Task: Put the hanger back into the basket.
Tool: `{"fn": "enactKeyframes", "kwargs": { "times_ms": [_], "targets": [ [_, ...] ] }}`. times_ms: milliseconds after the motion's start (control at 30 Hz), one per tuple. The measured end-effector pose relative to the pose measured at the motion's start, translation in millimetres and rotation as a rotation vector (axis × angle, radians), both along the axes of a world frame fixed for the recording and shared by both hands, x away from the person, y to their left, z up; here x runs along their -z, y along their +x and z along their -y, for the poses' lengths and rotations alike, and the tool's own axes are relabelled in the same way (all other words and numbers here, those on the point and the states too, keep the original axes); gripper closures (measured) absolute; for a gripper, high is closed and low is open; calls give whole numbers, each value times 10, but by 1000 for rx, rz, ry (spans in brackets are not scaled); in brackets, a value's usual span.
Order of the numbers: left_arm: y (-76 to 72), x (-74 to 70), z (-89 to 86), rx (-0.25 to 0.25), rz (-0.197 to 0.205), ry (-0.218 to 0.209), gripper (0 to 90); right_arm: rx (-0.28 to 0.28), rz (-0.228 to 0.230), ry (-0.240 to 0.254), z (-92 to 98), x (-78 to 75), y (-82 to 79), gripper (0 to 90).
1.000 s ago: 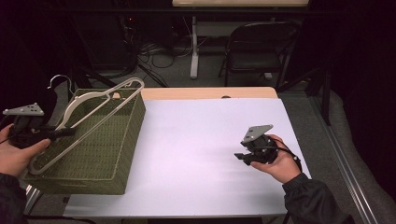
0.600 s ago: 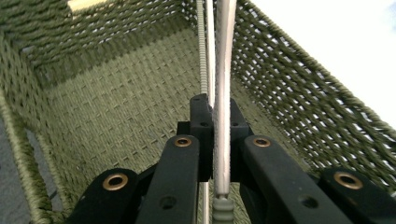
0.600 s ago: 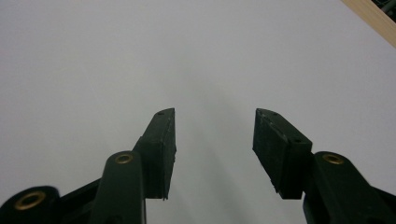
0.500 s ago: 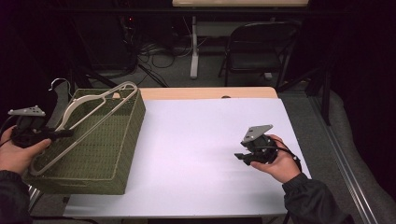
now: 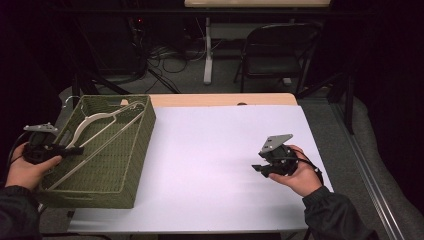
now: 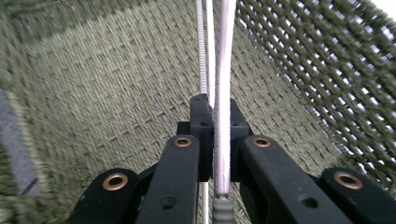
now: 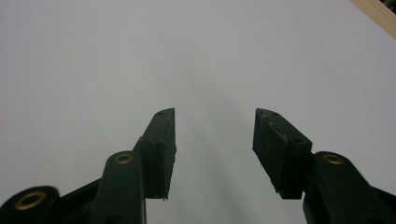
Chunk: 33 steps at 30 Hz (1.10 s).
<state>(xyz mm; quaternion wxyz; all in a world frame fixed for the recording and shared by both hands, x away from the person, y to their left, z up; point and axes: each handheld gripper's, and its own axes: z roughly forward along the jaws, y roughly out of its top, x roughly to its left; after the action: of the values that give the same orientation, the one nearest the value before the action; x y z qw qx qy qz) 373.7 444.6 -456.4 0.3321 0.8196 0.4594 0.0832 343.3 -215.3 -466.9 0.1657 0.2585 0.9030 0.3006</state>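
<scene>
a white-topped counter (image 5: 210,150) with a wooden far edge carries a green woven basket (image 5: 131,150) at its left end.

This looks like a lab or recording room set up for filmed handling trials, not a home. The counter (image 5: 210,145) is a plain wooden top covered with a white sheet, ringed by darkness (black drapes or unlit walls, hard to tell which). Beyond its far edge, loose cables (image 5: 165,55) lie tangled on a grey floor beside a white stand leg (image 5: 207,50), a folding metal chair (image 5: 272,55) stands pushed back, and the edge of a second pale tabletop (image 5: 257,3) shows behind.
</scene>
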Motion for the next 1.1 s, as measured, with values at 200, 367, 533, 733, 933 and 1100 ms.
{"fn": "enactKeyframes", "kwargs": {
  "times_ms": [200, 367, 533, 733, 933, 1100],
  "targets": [
    [33, 137, 44, 4, -45, 28, 871, -3, 10, 22, -14, 17, 4, 492],
    [45, 196, 53, -3, -57, 30, 871, 1, 1, 4, -5, 10, -5, 492],
    [42, 211, 68, -26, -63, 82, 844, 5, -3, 17, 13, 31, -8, 492],
    [-13, 101, 39, -94, 19, 84, 685, 2, 5, 24, 13, 24, -9, 492],
    [-165, -103, -40, -166, 114, 78, 537, 9, 5, 13, 16, 12, -20, 491],
    [-316, -231, -43, -190, 162, 39, 498, 11, 10, 30, 31, 2, -29, 490]
  ]
}}
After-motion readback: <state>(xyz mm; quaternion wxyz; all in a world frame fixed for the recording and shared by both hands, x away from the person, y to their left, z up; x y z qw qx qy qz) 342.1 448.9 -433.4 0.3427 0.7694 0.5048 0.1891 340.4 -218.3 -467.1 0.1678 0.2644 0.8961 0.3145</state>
